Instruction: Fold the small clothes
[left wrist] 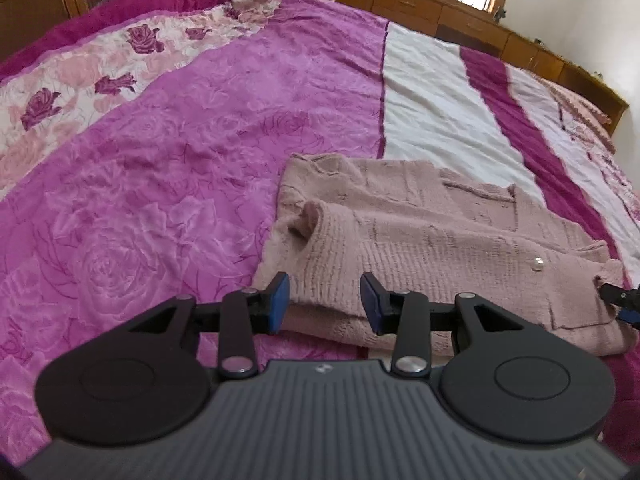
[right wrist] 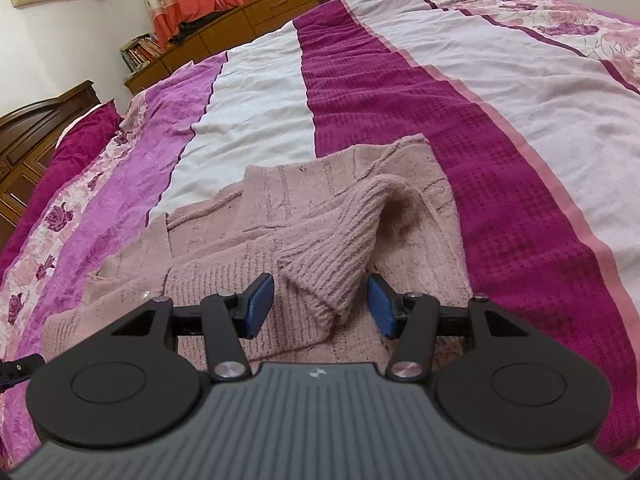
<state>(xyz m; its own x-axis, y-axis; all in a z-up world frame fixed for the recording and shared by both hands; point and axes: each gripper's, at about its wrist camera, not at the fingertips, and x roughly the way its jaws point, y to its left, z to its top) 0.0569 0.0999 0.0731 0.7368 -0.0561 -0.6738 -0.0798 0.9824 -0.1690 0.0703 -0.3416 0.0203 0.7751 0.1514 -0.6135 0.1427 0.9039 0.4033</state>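
A dusty-pink knit cardigan (left wrist: 432,236) lies flat on the bed, with both sleeves laid inward over its body. In the left wrist view my left gripper (left wrist: 325,302) hovers open over the near folded edge, and nothing is pinched between its blue pads (left wrist: 278,300). The folded left sleeve (left wrist: 320,220) humps up just beyond it. In the right wrist view the cardigan (right wrist: 224,240) fills the middle. My right gripper (right wrist: 321,305) stands open, and the ribbed cuff of the right sleeve (right wrist: 340,248) lies loosely between its jaws, uncompressed.
A magenta, white and rose-patterned bedspread (left wrist: 168,152) covers the wide bed all round the cardigan. Wooden cabinets (left wrist: 420,4) run along the far side under a window. A dark headboard (right wrist: 36,120) and pillow (right wrist: 88,128) stand at the left. The other gripper's tip (left wrist: 620,300) shows at the right edge.
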